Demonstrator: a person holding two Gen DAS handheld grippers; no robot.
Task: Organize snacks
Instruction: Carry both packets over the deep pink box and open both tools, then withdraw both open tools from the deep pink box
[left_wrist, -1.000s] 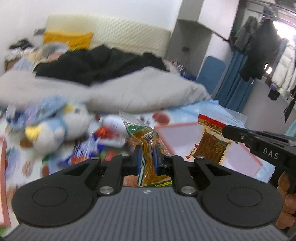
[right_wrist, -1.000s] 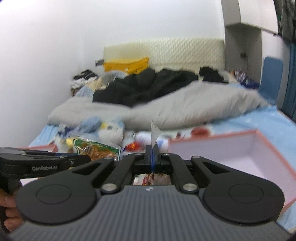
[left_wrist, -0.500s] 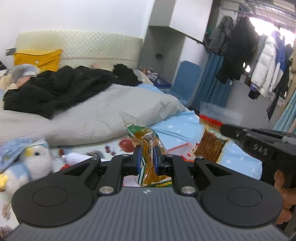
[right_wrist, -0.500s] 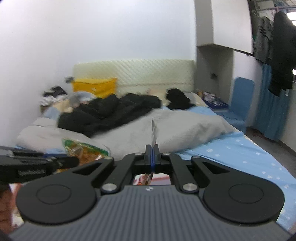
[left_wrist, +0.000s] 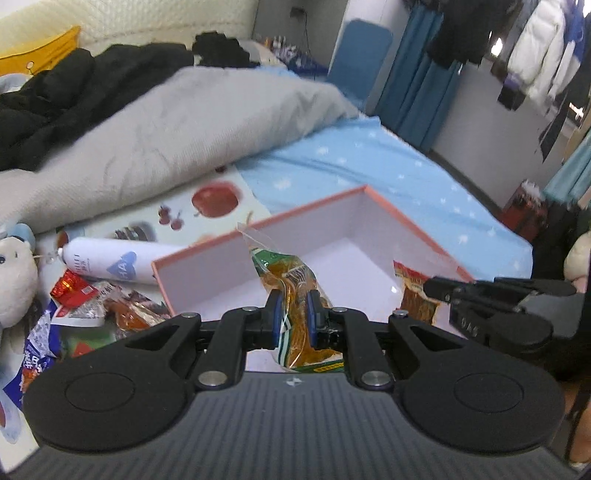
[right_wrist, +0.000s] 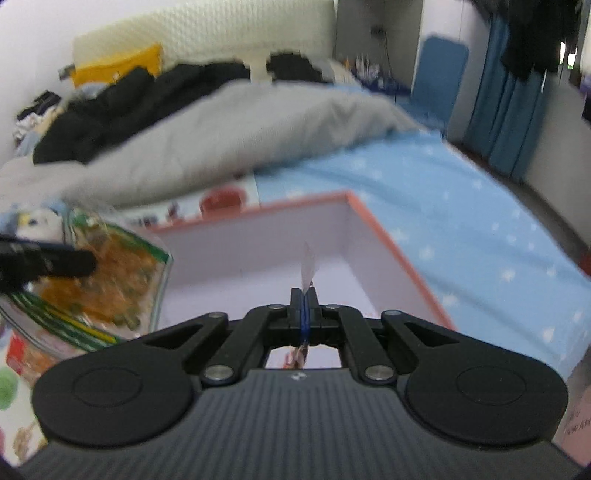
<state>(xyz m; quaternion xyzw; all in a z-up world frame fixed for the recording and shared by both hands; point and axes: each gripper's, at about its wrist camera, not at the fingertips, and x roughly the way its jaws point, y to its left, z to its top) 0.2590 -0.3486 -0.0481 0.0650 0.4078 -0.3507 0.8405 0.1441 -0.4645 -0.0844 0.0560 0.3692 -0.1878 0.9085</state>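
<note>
Blue-sheeted bed (left_wrist: 388, 173) under pink-rimmed box (left_wrist: 406, 225), left gripper (left_wrist: 293, 317) fingers clamped on orange snack bag (left_wrist: 291, 280) above box, right gripper (right_wrist: 303, 308) at three o'clock, pinching red-topped packet (left_wrist: 415, 295).

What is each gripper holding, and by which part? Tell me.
The left gripper pinches a clear green-trimmed snack packet across its middle. The right gripper is shut on the thin edge of a red-topped snack packet.
</note>
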